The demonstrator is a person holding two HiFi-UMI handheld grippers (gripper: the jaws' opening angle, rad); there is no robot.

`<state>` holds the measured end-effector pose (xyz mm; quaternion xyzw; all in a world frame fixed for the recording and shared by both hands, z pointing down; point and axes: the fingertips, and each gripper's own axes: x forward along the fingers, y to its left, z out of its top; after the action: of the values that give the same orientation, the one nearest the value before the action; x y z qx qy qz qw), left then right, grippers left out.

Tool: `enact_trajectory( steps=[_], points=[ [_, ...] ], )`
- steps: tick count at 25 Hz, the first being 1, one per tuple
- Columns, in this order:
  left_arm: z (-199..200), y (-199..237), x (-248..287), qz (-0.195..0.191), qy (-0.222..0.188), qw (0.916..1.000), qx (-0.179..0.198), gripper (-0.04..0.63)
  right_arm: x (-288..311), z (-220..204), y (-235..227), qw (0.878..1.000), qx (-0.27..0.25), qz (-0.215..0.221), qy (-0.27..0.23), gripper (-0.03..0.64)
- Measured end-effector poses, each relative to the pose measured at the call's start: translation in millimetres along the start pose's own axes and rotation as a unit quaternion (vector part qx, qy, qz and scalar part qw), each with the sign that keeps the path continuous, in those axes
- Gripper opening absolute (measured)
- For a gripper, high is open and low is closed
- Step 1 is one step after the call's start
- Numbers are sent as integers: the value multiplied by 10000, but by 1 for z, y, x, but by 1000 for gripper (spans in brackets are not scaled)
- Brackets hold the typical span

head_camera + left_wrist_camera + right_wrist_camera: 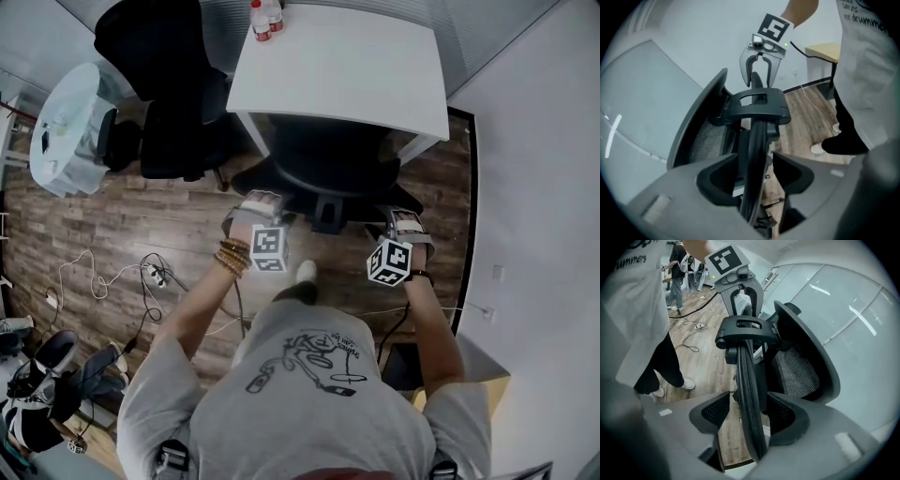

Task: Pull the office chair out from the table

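Black mesh office chair (323, 164) under white table (342, 70) | L gripper (751, 171): jaws apart, backrest rim (753, 136) btwn, unclamped | R gripper (749, 413): jaws apart, rim btwn, unclamped

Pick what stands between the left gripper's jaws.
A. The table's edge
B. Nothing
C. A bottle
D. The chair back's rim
D: in the left gripper view the chair back's rim runs between the open jaws of the left gripper, with a gap on each side.
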<state>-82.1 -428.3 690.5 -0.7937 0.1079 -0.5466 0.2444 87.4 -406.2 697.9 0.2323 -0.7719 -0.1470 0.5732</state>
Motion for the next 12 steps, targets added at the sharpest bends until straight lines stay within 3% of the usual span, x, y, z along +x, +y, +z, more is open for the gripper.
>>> enact_trajectory(
  steps=[5, 8, 12],
  points=[
    [-2, 6, 4, 165, 100, 9995, 236, 205, 4, -2, 3, 9997, -222, -18, 38, 214],
    [-3, -3, 6, 23, 85, 9994, 329, 136, 6, -5, 5, 9992, -376, -104, 108, 124],
    [-5, -8, 4, 65, 56, 9992, 385, 106, 6, -3, 8, 9989, -446, -70, 153, 115]
  ],
)
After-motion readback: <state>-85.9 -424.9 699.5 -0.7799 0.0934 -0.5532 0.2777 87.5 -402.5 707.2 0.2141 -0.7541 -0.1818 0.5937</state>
